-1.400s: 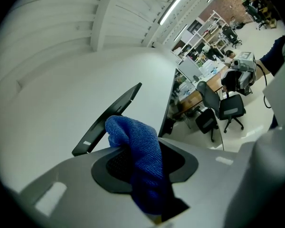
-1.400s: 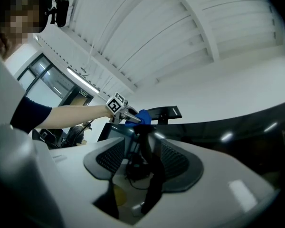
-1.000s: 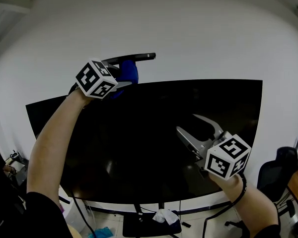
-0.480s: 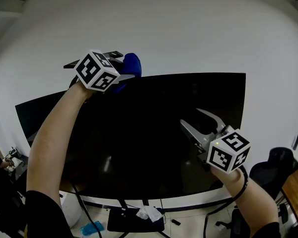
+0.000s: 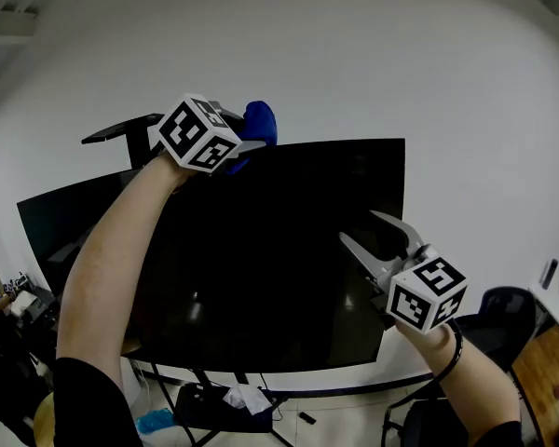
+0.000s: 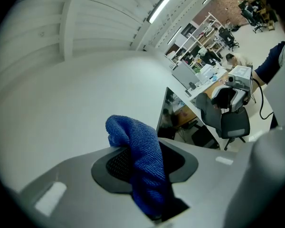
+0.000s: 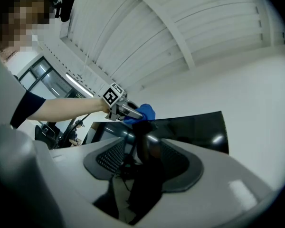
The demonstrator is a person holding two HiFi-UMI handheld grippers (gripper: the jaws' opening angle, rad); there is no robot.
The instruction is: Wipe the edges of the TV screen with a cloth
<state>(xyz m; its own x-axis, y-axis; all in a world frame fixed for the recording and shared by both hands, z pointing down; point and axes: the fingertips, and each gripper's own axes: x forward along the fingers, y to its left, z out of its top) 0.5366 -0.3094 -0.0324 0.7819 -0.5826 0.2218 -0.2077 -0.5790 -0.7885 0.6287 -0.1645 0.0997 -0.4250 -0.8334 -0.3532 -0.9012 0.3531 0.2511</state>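
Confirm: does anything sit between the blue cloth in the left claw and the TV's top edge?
Nothing visible does. The left claw is shut on the blue cloth, which sits right at the top edge of the TV. The right claw hangs open lower down, in front of the screen and clear of that edge.

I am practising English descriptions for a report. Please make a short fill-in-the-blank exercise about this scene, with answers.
1. The left gripper is shut on a ____ cloth.
2. The cloth is at the ____ edge of the TV screen.
3. The right gripper, jaws apart, holds ____.
Missing words: blue; top; nothing.
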